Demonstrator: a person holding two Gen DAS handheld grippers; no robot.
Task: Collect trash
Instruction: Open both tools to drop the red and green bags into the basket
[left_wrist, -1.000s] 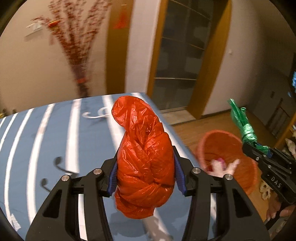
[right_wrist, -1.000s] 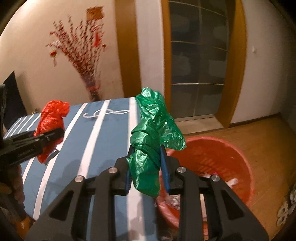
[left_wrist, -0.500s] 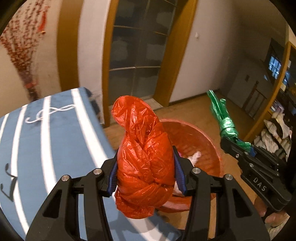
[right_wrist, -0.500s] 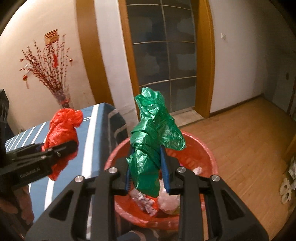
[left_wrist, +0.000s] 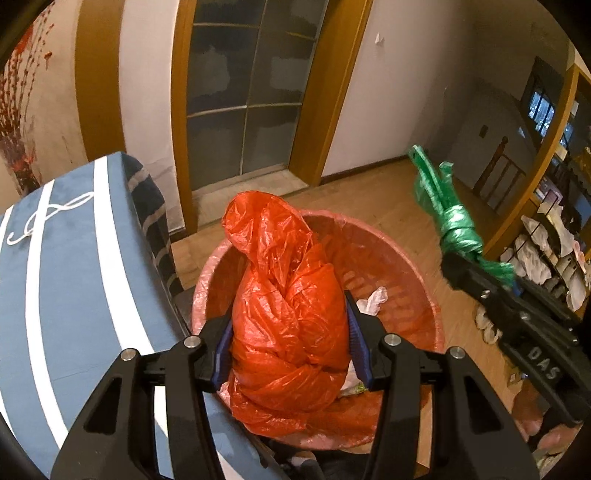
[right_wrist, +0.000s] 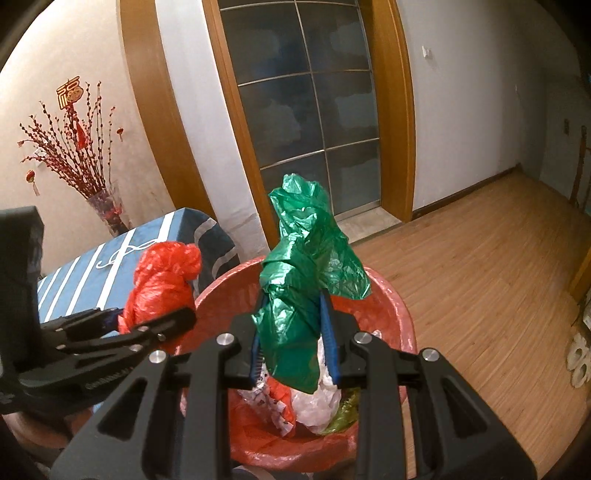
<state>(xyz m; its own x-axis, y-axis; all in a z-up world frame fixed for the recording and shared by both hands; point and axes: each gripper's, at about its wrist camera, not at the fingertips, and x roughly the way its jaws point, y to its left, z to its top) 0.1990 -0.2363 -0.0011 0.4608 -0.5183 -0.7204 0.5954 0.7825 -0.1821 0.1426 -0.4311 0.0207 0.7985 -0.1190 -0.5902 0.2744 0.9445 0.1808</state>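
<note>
A crumpled red plastic bag (left_wrist: 284, 295) sits between the pads of my left gripper (left_wrist: 288, 325), whose jaws are opening while the pads still touch it. It hangs over the red trash bin (left_wrist: 406, 258), which holds white and coloured scraps. My right gripper (right_wrist: 291, 321) has a knotted green plastic bag (right_wrist: 306, 258) between its pads above the same bin (right_wrist: 391, 295); its jaws are opening too. Each wrist view shows the other gripper beside it: the green bag (left_wrist: 454, 225) on the right, the red bag (right_wrist: 162, 280) on the left.
A blue table with white stripes (left_wrist: 66, 280) stands against the bin's left side. Behind are a glass door in a wooden frame (right_wrist: 314, 122) and a vase of red branches (right_wrist: 103, 206). Wooden floor (right_wrist: 480, 277) spreads to the right, with cluttered shelves (left_wrist: 546, 236) beyond.
Both grippers have swung from above the blue table to over the red bin and dipped down, each still carrying its bag.
</note>
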